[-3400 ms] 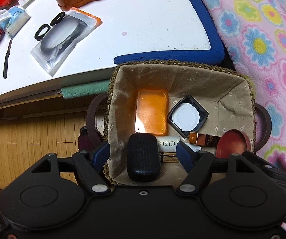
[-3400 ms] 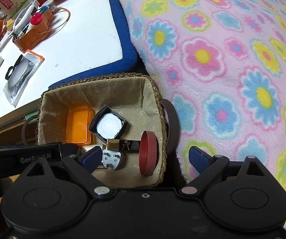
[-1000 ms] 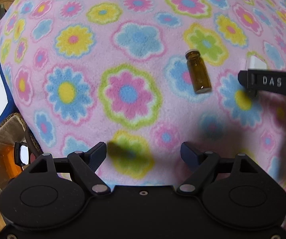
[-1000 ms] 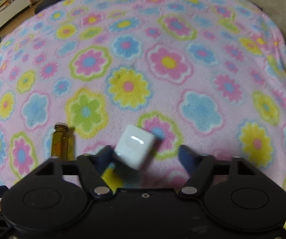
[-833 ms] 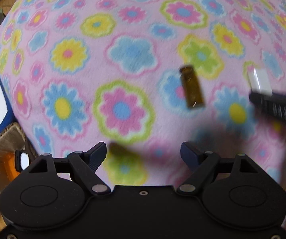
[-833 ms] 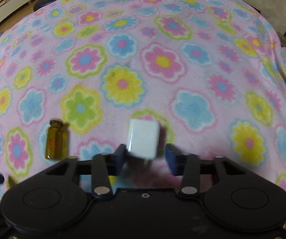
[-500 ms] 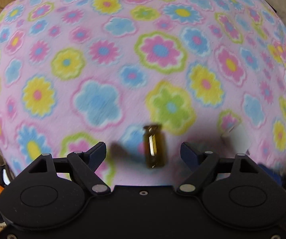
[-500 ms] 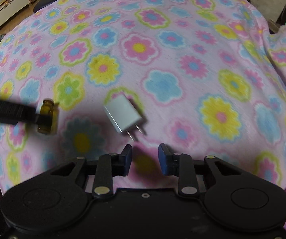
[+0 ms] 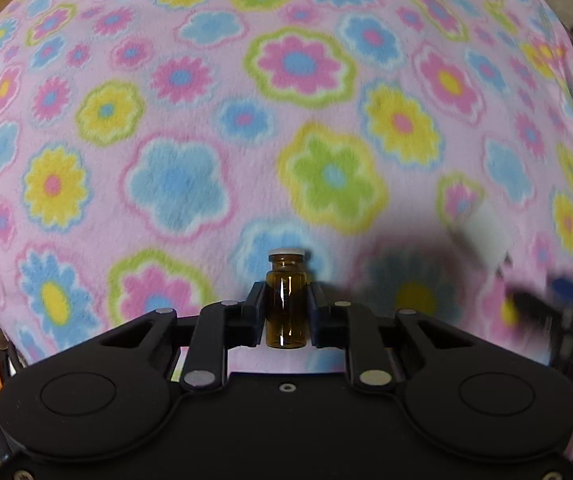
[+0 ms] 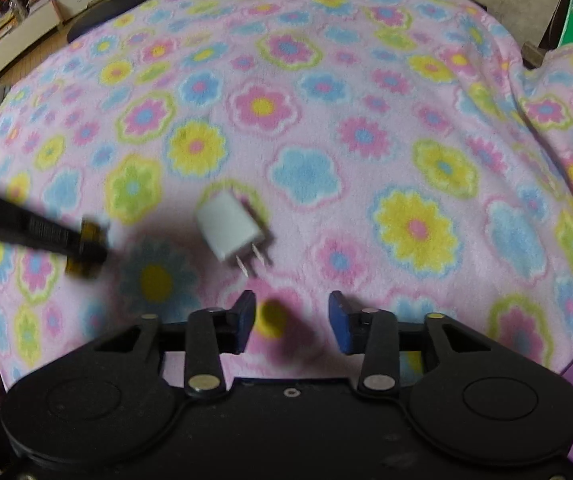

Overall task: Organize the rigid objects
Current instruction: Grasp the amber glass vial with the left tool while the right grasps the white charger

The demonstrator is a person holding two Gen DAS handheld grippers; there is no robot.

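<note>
My left gripper (image 9: 286, 312) has its jaws clamped on the brown bottle (image 9: 286, 300), gripping the body below the neck; bottle sits on the blanket (image 9: 246, 120). Long axis runs straight away from me between the jaws, white cap pointing forward. Judgement: lift slowly and keep the squeeze even, since smooth glass could slip lengthwise. My right gripper (image 10: 291, 322) has its jaws apart and empty. The white charger (image 10: 230, 228) lies just right of the bottle, its prongs pointing toward my right gripper.
</note>
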